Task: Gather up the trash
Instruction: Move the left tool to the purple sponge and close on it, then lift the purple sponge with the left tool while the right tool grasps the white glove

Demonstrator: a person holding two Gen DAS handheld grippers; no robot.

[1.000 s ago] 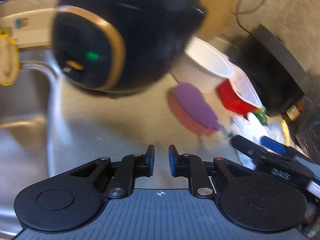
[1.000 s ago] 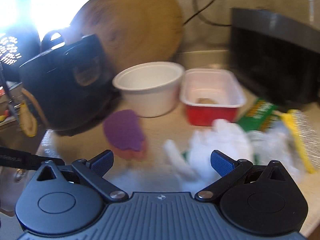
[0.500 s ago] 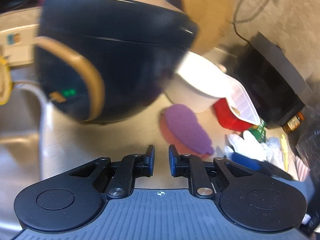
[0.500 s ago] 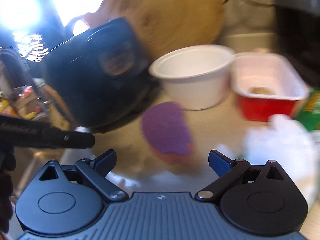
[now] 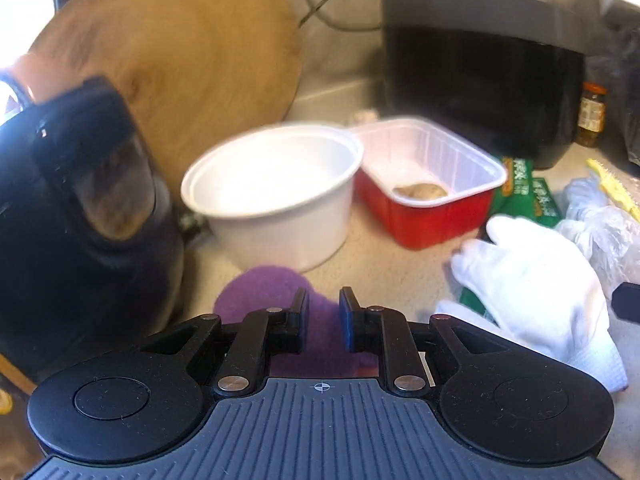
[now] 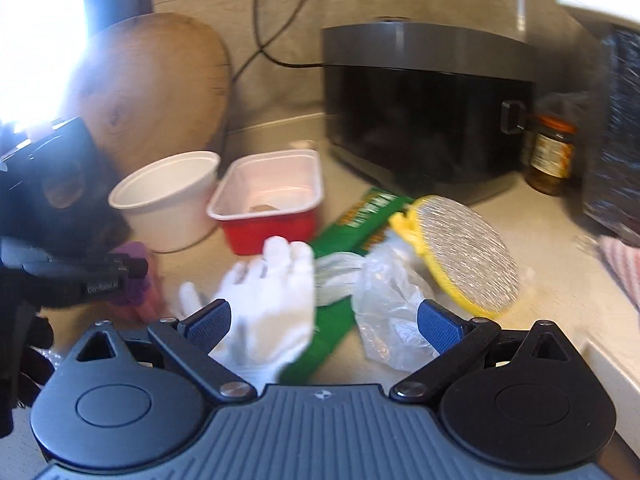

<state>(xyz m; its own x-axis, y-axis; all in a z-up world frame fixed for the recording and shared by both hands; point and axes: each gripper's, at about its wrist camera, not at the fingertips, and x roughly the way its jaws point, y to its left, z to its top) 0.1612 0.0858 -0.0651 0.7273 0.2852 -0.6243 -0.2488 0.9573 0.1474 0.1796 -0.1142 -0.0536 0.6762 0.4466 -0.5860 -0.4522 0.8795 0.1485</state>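
Trash lies on the counter: a white bowl (image 5: 276,192) (image 6: 168,200), a red tray (image 5: 428,184) (image 6: 272,204) with a crumb inside, a white glove (image 5: 532,280) (image 6: 268,300), green wrappers (image 6: 360,216) and a clear plastic bag (image 6: 388,300). My left gripper (image 5: 323,314) is almost shut with nothing between its fingers, just above a purple sponge (image 5: 276,292). My right gripper (image 6: 323,322) is wide open and empty over the glove and the bag. The left gripper also shows at the left of the right wrist view (image 6: 120,270).
A black cooker (image 5: 72,220) stands at the left with a round wooden board (image 5: 180,64) behind it. A black appliance (image 6: 428,108) and a jar (image 6: 552,156) stand at the back right. A yellow-rimmed silver scrubber (image 6: 464,248) lies by the bag.
Both views have swung right, away from the sink and cooker, toward the trash. The left gripper moved over the purple sponge; the right one moved over the glove and bag. Neither jaw changed.
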